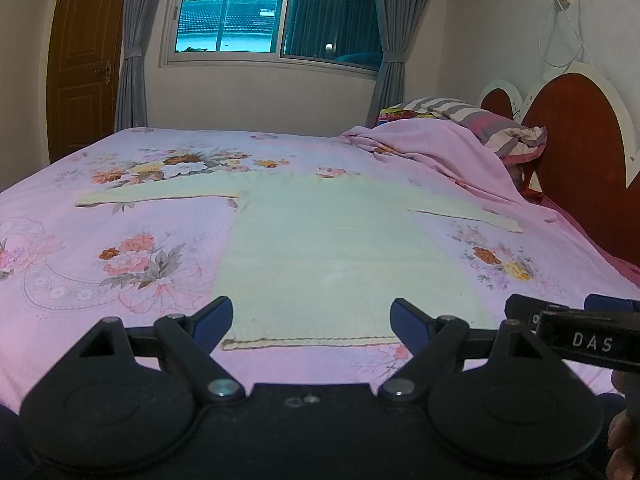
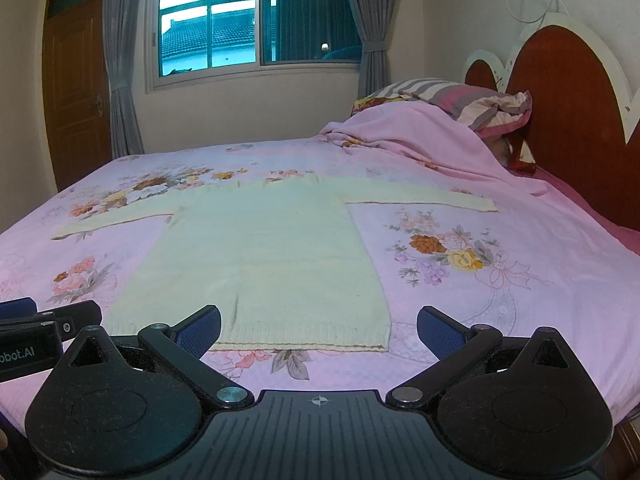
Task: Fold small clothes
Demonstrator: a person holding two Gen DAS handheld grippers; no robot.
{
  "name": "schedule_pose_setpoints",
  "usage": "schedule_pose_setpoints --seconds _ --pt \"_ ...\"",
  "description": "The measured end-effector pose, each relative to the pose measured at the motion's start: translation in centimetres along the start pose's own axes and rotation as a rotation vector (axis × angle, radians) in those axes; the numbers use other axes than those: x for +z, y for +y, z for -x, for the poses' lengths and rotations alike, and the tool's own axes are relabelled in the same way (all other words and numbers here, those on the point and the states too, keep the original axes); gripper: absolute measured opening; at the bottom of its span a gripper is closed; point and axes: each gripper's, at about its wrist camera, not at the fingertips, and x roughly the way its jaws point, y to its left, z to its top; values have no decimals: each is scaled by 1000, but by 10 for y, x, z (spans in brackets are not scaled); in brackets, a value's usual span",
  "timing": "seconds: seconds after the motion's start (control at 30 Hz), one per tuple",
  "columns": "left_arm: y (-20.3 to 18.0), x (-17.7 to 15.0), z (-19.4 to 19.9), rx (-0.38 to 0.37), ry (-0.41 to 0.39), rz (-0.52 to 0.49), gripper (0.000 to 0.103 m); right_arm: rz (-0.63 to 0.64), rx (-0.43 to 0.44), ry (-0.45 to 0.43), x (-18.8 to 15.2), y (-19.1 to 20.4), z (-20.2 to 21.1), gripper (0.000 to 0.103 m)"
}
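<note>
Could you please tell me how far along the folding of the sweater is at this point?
Done: the pale sweater lies flat on the bed, both sleeves spread out. In hand: nothing; the left gripper and right gripper are open near its hem. Left: every fold, sleeves and body.

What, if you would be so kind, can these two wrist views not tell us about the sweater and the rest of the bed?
- Sweater neckline: in both wrist views, too far and foreshortened to show its shape.
- Hem corner: in the left wrist view, hidden behind a finger of the left gripper.
- Pillows: partly covered by the pink blanket.
- Near edge of the bed: blocked by the right gripper body.
</note>
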Motion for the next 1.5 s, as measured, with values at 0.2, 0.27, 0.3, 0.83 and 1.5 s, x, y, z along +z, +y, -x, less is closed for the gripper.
schedule_pose_setpoints --seconds 0.2,0.27,0.3,0.83,1.5 --pt "-1 0 0 -1 -1 0 86 -3 4 0 -1 -2 0 103" --pt "-2 0 0 -1 -3 -1 86 -4 4 -3 0 -3 2 103" --pt "-3 1 0 -1 -3 -1 86 -4 5 -3 0 -3 2 103" --pt "-5 2 3 -4 -7 -7 86 -4 7 -6 3 -2 2 103" --pt "30 13 -17 12 7 122 86 -22 17 -28 11 -15 -8 103"
